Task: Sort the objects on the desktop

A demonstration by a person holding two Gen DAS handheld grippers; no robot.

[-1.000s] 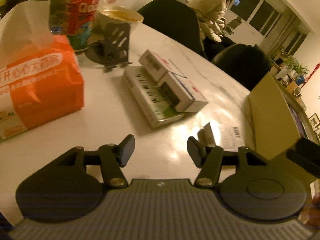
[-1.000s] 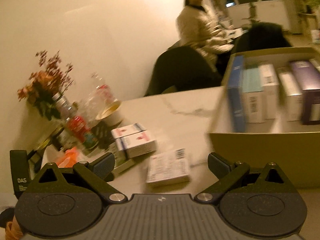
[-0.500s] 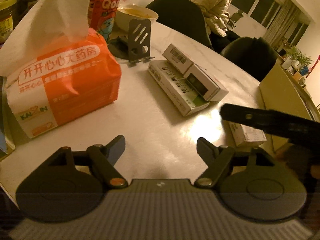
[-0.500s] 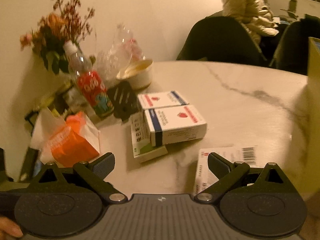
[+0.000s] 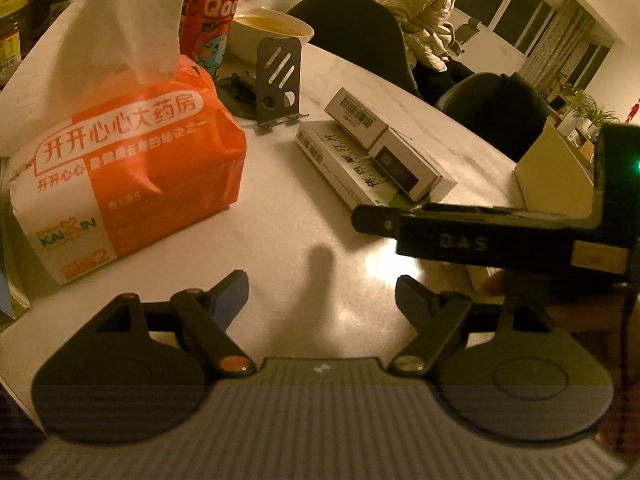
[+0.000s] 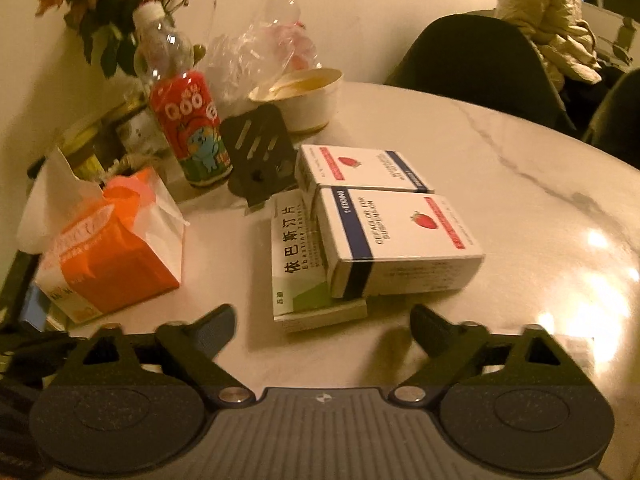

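Medicine boxes lay in a small pile near the middle of the white marble table (image 6: 500,152). The flat white and green carton with Chinese letters (image 6: 294,256) was at the bottom, and the white carton with a blue band and a strawberry picture (image 6: 400,240) rested partly on top of it. A second white strawberry carton (image 6: 360,170) lay just behind, touching both.

The right gripper (image 6: 322,324) hovered low before this pile, its black fingers spread wide and holding nothing. The left gripper (image 5: 322,290) was over bare table, fingers also wide apart and empty. In the left wrist view the right tool crossed the picture from the right side.

The orange plastic tissue pack (image 5: 132,176) stood to the left. A red labelled drink bottle (image 6: 188,128), a dark metal phone stand (image 6: 260,152) and a white paper bowl (image 6: 304,96) stood behind the cartons.
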